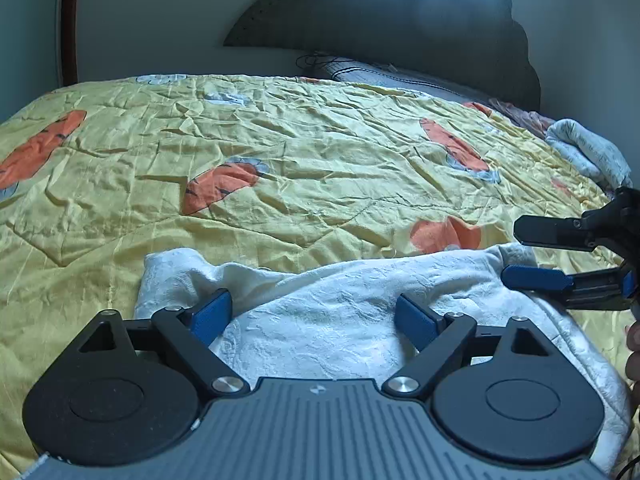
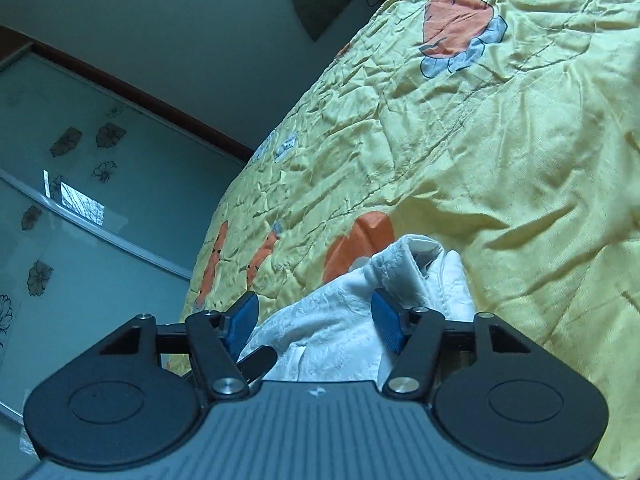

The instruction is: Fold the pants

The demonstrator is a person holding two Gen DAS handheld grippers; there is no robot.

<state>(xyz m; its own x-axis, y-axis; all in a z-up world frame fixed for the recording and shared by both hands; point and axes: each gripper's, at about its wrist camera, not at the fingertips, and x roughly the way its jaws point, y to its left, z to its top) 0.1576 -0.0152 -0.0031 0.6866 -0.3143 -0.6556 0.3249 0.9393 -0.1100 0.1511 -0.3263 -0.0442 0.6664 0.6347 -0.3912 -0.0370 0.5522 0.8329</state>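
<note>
White textured pants [image 1: 332,308] lie bunched on a yellow quilt [image 1: 280,152] with orange carrot prints. My left gripper [image 1: 314,316] is open, its blue-padded fingers spread wide over the white cloth. My right gripper [image 1: 520,254] enters from the right in the left wrist view, jaws apart around the pants' right edge. In the right wrist view the right gripper [image 2: 316,322] is open with a folded corner of the pants [image 2: 404,268] between and just beyond its fingers, against the quilt [image 2: 500,140].
A dark headboard [image 1: 400,20] and a grey pillow [image 1: 392,78] stand at the far end of the bed. A crumpled pale cloth [image 1: 588,148] lies at the far right. A glass wardrobe door with flower decals [image 2: 80,184] is beside the bed.
</note>
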